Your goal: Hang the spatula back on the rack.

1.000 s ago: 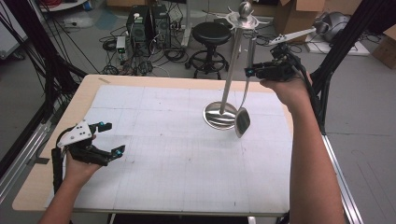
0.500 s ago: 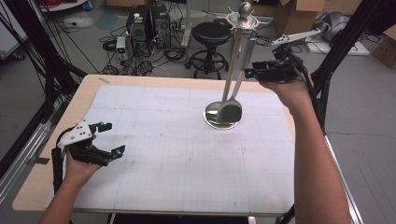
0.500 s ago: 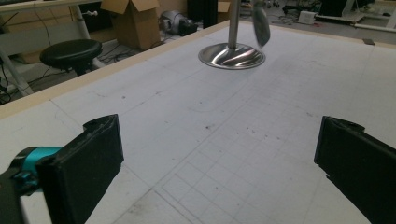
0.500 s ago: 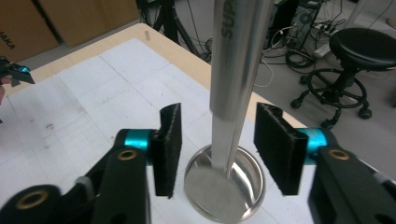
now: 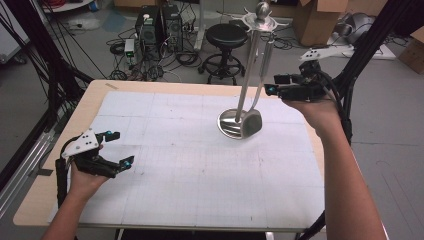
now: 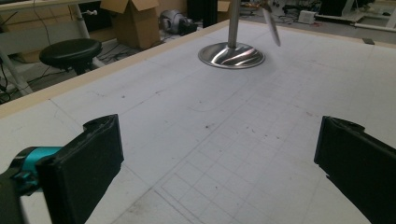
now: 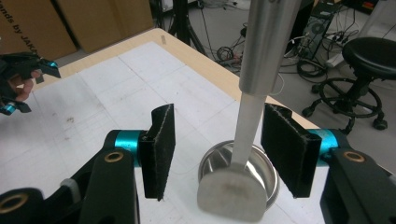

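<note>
Since the earlier frames, my right gripper [image 5: 272,84] has drawn back to the right from the stand [image 5: 248,65], and its jaws have just been opening. The spatula [image 5: 251,122] that they pinched now hangs free from the stand's top.

In the right gripper view, the right gripper [image 7: 215,149] has its pads spread, with the spatula's handle between them in the picture but farther off; neither pad presses on it. The spatula [image 7: 231,193] blade hangs low in front of the stand's round base [image 7: 261,165].

In the high view, the stand sits right of centre in the upper half of the frame, on the white gridded mat [image 5: 190,165]. The spatula blade overlaps the right edge of the base there. The right gripper is just to the right of the stand's pole, at mid-height.

My left gripper [image 5: 116,149] is at the lower left of the high view, low over the mat, jaws spread wide with nothing between them. The left gripper view confirms this: bare mat between the left gripper's [image 6: 217,163] two pads, with the stand [image 6: 232,49] well apart at the top centre.
</note>
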`<state>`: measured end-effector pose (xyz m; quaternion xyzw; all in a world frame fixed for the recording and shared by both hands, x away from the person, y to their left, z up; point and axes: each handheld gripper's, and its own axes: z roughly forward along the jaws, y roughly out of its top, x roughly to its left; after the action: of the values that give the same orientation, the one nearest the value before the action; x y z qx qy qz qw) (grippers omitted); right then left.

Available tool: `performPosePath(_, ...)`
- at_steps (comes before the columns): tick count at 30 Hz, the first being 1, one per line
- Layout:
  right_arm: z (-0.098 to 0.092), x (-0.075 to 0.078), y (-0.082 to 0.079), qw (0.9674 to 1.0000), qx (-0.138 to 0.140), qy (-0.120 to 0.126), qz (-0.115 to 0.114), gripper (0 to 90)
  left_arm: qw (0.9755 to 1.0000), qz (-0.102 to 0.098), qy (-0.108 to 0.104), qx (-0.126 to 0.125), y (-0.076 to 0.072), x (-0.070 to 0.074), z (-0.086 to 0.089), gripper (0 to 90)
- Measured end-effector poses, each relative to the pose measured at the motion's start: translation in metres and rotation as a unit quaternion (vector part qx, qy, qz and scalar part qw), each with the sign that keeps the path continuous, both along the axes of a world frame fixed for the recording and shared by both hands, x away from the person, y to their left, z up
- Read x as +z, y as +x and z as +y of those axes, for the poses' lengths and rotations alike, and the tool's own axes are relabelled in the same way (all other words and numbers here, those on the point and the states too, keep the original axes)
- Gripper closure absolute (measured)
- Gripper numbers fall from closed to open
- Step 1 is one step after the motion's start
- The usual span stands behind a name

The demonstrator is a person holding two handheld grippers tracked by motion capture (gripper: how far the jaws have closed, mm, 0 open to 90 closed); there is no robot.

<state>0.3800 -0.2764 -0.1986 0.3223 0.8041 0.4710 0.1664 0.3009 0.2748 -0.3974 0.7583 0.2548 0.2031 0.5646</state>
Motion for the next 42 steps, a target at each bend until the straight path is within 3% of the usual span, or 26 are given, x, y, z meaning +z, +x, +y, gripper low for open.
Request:
performPosePath(5, -0.001, -0.009, -0.016, 0.9995, 0.019, 0.017, -0.017, 43.4, 1.0, 0.001, -0.002, 0.0, 0.0, 0.0, 0.001, 1.7)
performPosePath(16, -0.004, -0.036, -0.039, 0.9971, 0.057, 0.039, -0.031, 37.9, 1.0, 0.003, -0.002, -0.001, 0.0, 0.0, 0.001, 1.7)
performPosePath(24, -0.006, -0.061, -0.047, 0.9969, 0.052, 0.05, -0.029, 33.7, 1.0, 0.003, -0.004, -0.003, 0.0, 0.0, 0.002, 1.7)
performPosePath(37, 0.001, -0.082, -0.056, 0.9956, 0.072, 0.047, -0.038, 30.7, 0.9999, 0.005, -0.013, -0.011, -0.001, 0.0, 0.001, 1.7)
performPosePath(42, 0.003, -0.095, -0.064, 0.9933, 0.085, 0.065, -0.045, 28.5, 0.9998, 0.005, -0.011, -0.013, 0.0, 0.0, 0.001, 1.7)
